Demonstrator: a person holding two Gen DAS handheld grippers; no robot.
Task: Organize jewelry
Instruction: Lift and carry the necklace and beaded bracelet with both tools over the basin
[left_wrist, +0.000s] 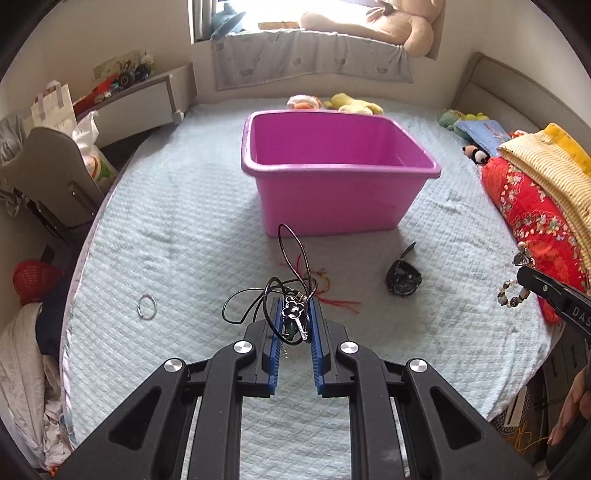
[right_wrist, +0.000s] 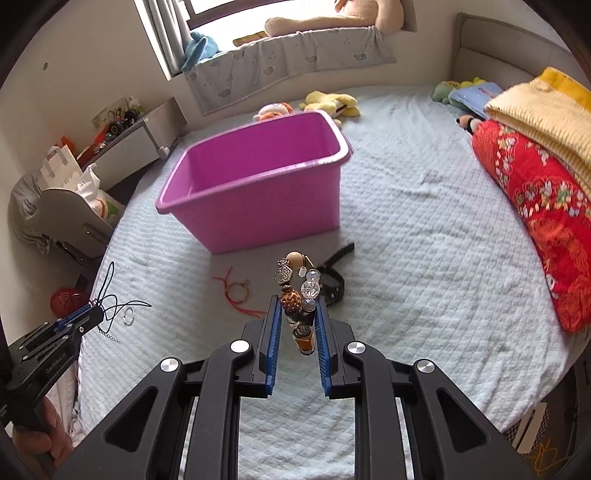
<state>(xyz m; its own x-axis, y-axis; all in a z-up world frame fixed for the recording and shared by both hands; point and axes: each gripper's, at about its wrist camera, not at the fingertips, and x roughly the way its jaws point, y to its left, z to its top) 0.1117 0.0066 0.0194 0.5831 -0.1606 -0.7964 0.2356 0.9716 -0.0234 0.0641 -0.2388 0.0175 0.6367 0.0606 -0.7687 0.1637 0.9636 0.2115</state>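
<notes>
Trouble could start on the left: the left gripper (left_wrist: 294, 314) has its jaws shut on a black cord necklace (left_wrist: 291, 280), and the long loops hang loose. They could snag the bin (left_wrist: 332, 170) rim. The bin sits mid-bed (left_wrist: 184, 221), toward the far edge. The right gripper (right_wrist: 298, 314) pinches a bead bracelet (right_wrist: 299, 291); round beads could slip out and drop short.

Bin: one, pink (left_wrist: 332, 192)
Necklace: one, black cord (left_wrist: 291, 273)
Bracelets: one beaded (right_wrist: 299, 291), one red string (right_wrist: 238, 291), one black (left_wrist: 403, 278)
Ring: one (left_wrist: 147, 305)
</notes>
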